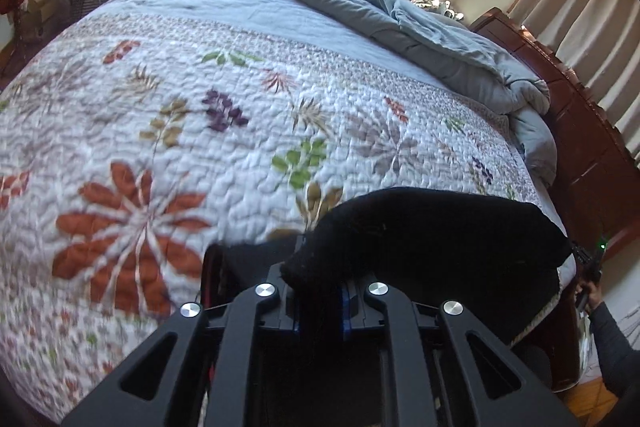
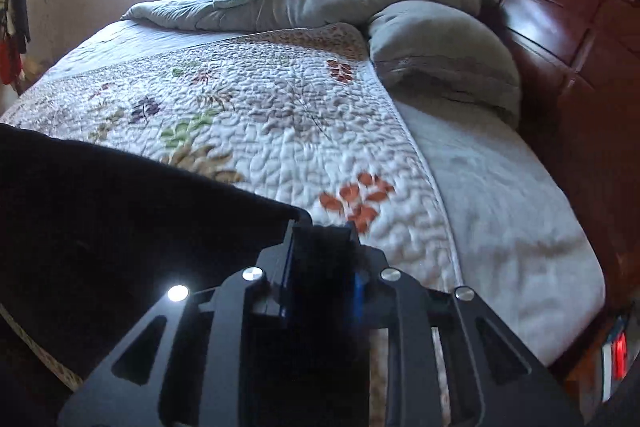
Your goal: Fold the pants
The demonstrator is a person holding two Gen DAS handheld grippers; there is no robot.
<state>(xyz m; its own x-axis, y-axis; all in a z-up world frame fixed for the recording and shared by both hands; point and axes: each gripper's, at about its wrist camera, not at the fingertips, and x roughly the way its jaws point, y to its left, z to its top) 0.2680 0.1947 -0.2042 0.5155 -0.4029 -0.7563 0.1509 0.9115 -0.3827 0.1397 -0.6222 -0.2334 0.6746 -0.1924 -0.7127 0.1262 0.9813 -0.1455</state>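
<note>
Gripping the black pants [image 1: 432,227] in both clenched claws, left claw [image 1: 320,287] and right claw [image 2: 322,259], I judged even tension toward the bed's [image 2: 500,195] near edge best.

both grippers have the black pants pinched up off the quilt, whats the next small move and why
Probably carry both grippers forward and lower the pants flat onto the floral quilt. The left gripper and right gripper each look shut on a bunch of the black cloth, which spans between them above the near edge of the bed. The open quilt ahead gives room to spread them out before any fold.
</note>
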